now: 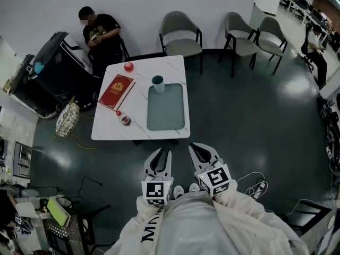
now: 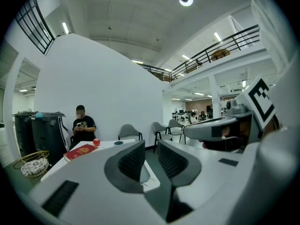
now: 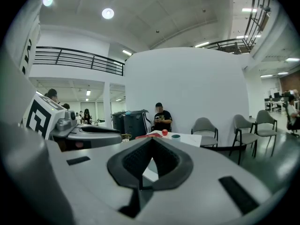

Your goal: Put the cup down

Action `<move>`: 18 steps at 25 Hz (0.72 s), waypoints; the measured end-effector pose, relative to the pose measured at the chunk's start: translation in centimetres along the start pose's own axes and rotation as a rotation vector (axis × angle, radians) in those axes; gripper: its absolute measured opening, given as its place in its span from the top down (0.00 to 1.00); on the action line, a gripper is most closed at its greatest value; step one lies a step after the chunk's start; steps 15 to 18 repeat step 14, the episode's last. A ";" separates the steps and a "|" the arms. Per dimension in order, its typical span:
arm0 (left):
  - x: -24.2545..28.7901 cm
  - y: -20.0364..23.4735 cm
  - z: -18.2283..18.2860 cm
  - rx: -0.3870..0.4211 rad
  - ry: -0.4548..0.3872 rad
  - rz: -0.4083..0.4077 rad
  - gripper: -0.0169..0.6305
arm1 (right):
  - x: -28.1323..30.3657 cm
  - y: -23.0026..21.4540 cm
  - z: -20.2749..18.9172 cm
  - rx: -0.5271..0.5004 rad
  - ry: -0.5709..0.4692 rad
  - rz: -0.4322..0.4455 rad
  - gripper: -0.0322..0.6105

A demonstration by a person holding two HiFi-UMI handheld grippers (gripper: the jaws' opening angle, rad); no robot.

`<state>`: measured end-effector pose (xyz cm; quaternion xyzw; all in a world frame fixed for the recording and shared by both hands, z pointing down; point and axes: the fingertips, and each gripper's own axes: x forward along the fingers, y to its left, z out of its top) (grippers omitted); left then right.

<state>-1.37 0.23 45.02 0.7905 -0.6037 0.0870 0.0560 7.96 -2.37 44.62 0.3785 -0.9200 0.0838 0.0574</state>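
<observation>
Head view | round teal cup [image 1: 158, 82] on marbled white table [image 1: 106, 126] | left claw [image 1: 160, 154] apart, empty | right claw [image 1: 201, 149] closed

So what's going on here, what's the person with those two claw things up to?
A person stands back from the white table with a hand-held gripper in each hand, and neither holds anything. The left gripper has its jaws apart; the right gripper has its jaws closed together. The teal cup stands upright at the far end of the grey tray, untouched, near a red book.
</observation>
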 end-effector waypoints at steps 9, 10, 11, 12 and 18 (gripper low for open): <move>0.6 0.0 -0.5 -0.001 0.015 -0.002 0.83 | 0.3 -0.6 -0.7 0.022 0.014 -0.006 0.94; 0.7 0.1 -0.6 0.000 0.016 -0.004 0.83 | 0.4 -0.7 -0.7 0.022 0.015 -0.007 0.94; 0.9 0.1 -0.6 0.001 0.018 -0.005 0.83 | 0.5 -0.8 -0.8 0.023 0.017 -0.009 0.94; 0.9 0.2 -0.7 0.002 0.021 -0.006 0.83 | 0.6 -0.9 -0.8 0.025 0.018 -0.010 0.94; 1.1 0.4 -0.9 0.002 0.026 -0.007 0.83 | 0.8 -1.0 -0.9 0.029 0.021 -0.013 0.94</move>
